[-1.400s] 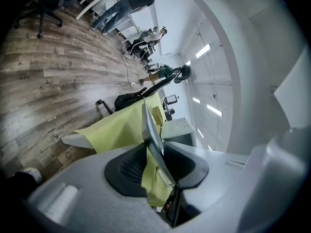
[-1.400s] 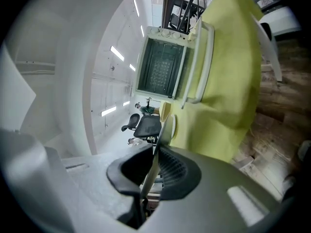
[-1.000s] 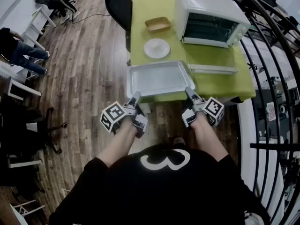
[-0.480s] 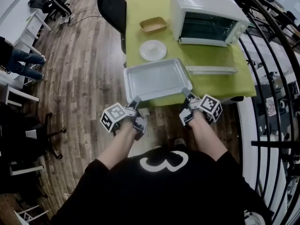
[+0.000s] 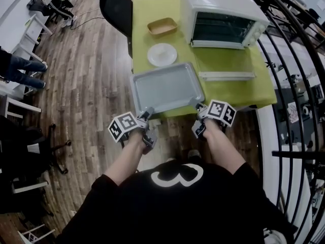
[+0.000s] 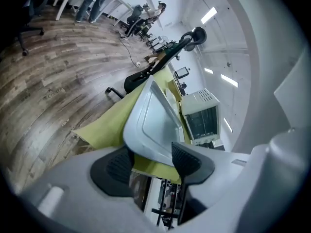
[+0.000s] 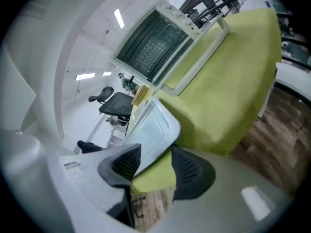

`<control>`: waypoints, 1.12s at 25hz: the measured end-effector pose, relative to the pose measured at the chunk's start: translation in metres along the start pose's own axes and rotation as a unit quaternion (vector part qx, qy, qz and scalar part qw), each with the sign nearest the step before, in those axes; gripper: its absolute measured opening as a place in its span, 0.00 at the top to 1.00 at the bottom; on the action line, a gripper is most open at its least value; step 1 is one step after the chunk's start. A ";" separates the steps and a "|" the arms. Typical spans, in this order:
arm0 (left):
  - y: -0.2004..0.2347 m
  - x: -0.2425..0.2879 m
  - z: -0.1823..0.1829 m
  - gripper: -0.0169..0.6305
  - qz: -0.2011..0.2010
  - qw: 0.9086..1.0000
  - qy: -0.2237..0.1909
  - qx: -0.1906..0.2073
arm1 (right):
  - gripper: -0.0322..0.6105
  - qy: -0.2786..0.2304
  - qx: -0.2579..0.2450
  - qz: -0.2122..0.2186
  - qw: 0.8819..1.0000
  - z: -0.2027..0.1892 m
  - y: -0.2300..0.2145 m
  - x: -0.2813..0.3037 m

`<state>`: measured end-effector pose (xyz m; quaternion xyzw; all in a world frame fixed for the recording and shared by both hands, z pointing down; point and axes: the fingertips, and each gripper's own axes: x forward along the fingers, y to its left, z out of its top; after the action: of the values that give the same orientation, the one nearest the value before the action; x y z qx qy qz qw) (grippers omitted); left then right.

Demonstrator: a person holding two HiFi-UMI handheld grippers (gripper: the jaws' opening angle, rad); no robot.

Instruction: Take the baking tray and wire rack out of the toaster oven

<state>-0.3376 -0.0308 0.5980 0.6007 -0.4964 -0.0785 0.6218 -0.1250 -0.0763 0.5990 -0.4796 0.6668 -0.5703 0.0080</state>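
The grey baking tray point(image 5: 166, 88) lies flat on the green table point(image 5: 238, 93), its near rim at the table's front edge. My left gripper point(image 5: 147, 111) is at the tray's near left corner and my right gripper point(image 5: 197, 107) at its near right corner. Both jaws have just been opening. In the left gripper view the tray point(image 6: 153, 125) rim sits between the spread pads of the left gripper point(image 6: 153, 161), with gaps. The right gripper point(image 7: 155, 164) likewise straddles the tray point(image 7: 150, 130) loosely. Behind stands the white toaster oven point(image 5: 223, 17), door point(image 5: 226, 67) folded down, a wire grid point(image 7: 146, 47) dimly inside.
A white plate point(image 5: 162, 54) and a tan dish point(image 5: 162, 27) sit on the table behind the tray, left of the oven. A black office chair point(image 5: 114, 4) stands at the table's far left. Black railings point(image 5: 299, 75) run along the right. Wood floor lies to the left.
Both hands have sunk a little with the tray, which now rests on the table. Both grippers' jaws have widened off the tray's near rim.
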 end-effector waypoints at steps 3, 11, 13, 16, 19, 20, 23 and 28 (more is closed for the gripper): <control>-0.004 0.002 -0.006 0.57 -0.003 0.998 0.029 0.050 | 0.59 0.027 -0.054 -0.006 0.998 -0.004 0.002 0.001; 0.006 -0.008 -0.022 0.49 0.048 0.967 0.080 0.237 | 0.52 0.069 -0.224 -0.034 0.972 -0.016 0.003 -0.017; 0.004 -0.013 -0.028 0.49 0.057 0.955 0.088 0.278 | 0.52 0.066 -0.270 -0.023 0.960 -0.018 0.012 -0.028; -0.009 -0.021 -0.036 0.49 0.055 0.939 0.088 0.328 | 0.52 0.053 -0.333 0.009 0.941 -0.018 0.036 -0.054; -0.044 -0.028 -0.038 0.50 0.042 0.914 0.073 0.397 | 0.53 0.026 -0.388 0.055 0.919 -0.011 0.072 -0.088; -0.060 -0.030 -0.040 0.50 0.034 0.905 0.068 0.419 | 0.55 0.017 -0.407 0.066 0.911 -0.007 0.083 -0.101; -0.117 -0.035 -0.053 0.51 -0.013 0.884 0.047 0.465 | 0.73 -0.012 -0.446 0.090 0.890 0.007 0.105 -0.138; -0.225 -0.045 -0.080 0.76 -0.115 0.856 -0.002 0.505 | 0.91 -0.057 -0.475 0.114 0.871 0.039 0.124 -0.189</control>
<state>-0.1905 -0.0057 0.4059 0.8846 -0.3967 0.1107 0.2187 -0.0797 0.0035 0.3885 -0.3775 0.9059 -0.1519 -0.1176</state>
